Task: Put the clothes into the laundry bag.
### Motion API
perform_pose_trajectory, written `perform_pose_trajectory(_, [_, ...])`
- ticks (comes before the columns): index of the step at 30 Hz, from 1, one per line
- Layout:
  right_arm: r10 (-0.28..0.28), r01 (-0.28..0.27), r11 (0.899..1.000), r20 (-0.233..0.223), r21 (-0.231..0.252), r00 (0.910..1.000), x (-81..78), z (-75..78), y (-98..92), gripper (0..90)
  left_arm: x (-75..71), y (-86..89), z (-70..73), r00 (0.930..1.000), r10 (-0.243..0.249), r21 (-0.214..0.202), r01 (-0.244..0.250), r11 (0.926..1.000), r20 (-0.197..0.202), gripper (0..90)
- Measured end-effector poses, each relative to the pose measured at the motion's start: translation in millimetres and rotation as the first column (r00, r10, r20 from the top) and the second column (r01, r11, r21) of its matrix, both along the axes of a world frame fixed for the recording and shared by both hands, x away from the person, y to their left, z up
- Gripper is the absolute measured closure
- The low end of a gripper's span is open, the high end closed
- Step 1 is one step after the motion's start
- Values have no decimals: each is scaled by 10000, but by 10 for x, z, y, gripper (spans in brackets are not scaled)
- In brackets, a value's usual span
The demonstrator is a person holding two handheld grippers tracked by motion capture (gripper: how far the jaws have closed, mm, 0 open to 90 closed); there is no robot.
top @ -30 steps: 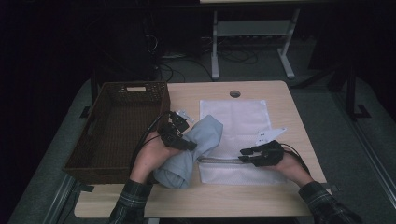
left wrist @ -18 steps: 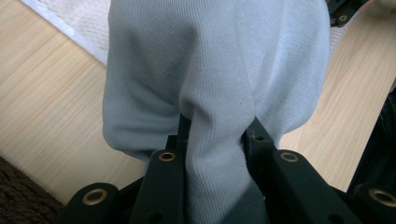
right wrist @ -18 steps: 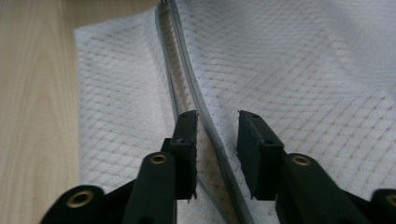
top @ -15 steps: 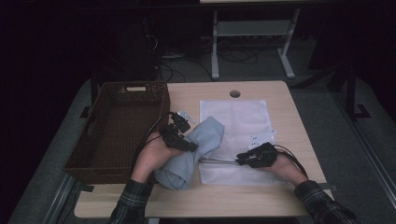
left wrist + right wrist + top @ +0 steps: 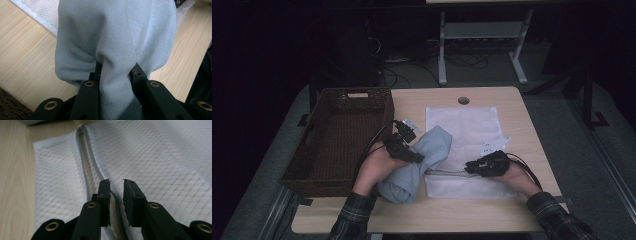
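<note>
- The left gripper (image 5: 113, 75) is clamped on a fold of the pale blue garment (image 5: 115, 37); the cloth bunches up between its jaws and bulges out above them.
- From above, the left gripper (image 5: 404, 149) sits on top of the garment (image 5: 419, 162), which lies rumpled on the table (image 5: 412, 215), just right of the basket (image 5: 339, 135) and overlapping the left edge of the mesh bag (image 5: 464, 130).
- The right gripper (image 5: 116, 187) stands with its jaws a little apart, straddling the bag's zipper (image 5: 87, 162) without pinching it; those jaws have just been narrowing and easing again, with nothing but the zipper line between them.
- From above, the right gripper (image 5: 472, 167) lies low on the bag's near part, pointing left along the zipper toward the garment.
- The step in hand looks like getting the bag open so the garment can go in.
- Next, I'd say, the right jaws must catch the zipper pull or one lip of the mesh and draw it aside; I can't make out the pull itself.
- The left should keep its hold, ready to feed the cloth into the mouth.
</note>
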State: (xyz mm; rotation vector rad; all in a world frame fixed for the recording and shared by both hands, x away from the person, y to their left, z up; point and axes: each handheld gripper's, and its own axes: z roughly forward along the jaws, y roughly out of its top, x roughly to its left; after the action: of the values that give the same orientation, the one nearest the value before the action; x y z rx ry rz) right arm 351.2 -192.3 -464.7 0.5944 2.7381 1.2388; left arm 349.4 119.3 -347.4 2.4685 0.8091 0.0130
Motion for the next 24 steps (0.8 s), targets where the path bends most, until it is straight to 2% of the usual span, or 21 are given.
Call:
perform_pose_trajectory(4, [92,-90,9996,47,-284,9999,-3,-38,6,766,1,3,-10,10000,-15,20,15,10000,-38,736])
perform_pose_trajectory(7, [-83,83,9997,30,-236,10000,10,-34,-4,828,6,6,-16,10000,8,20,-8,10000,-72,736])
perform_pose_trajectory(10, [-430,428,9990,194,85,9989,21,11,-28,862,7,5,-18,10000,9,39,-8,10000,-90,736])
perform_pose_trajectory(12, [-491,488,9987,204,153,9986,29,15,-30,853,7,3,-18,10000,-10,44,10,10000,-78,736])
perform_pose_trajectory(14, [-427,428,9991,116,-79,9990,25,-22,-5,817,6,-2,-18,10000,-21,37,21,10000,-88,735])
perform_pose_trajectory(16, [-338,338,9992,33,-219,9994,24,-48,26,844,6,-4,-19,9999,-27,43,27,10000,-96,736])
perform_pose_trajectory(18, [-298,298,9993,-5,-217,9996,34,-52,42,877,8,-3,-22,10000,-28,44,28,10000,-92,736])
perform_pose_trajectory(24, [-697,697,9976,6,36,9976,115,17,74,883,22,15,-30,9999,-9,20,9,10000,-146,736])
